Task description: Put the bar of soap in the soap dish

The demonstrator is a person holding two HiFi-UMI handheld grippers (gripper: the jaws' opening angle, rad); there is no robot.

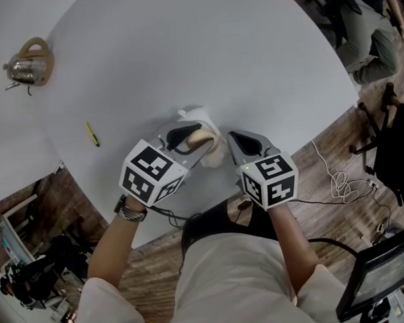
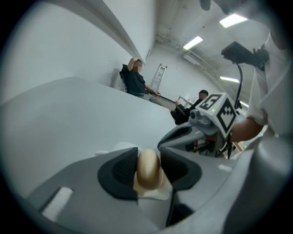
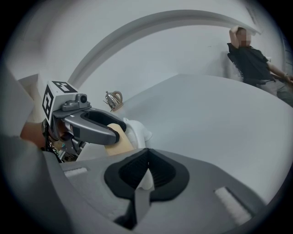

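A tan bar of soap [image 1: 202,138] [image 2: 149,168] stands on edge over a white soap dish [image 1: 199,116] [image 3: 137,130] near the round table's front edge. My left gripper [image 1: 201,143] [image 2: 149,160] is open, its dark pads close on either side of the soap, whose lower end rests on the white dish. From the right, my right gripper [image 1: 233,146] [image 3: 146,171] is shut, with a thin white edge pinched between its pads; it looks like the dish's rim. In the right gripper view the soap [image 3: 120,139] shows under the left gripper's finger.
A wooden ring with a metal piece [image 1: 28,64] [image 3: 113,99] sits at the table's far left, and a yellow pen [image 1: 92,133] lies left of the grippers. The white table [image 1: 251,63] is round. People sit beyond it [image 2: 135,80]. Cables [image 1: 345,182] lie on the wooden floor.
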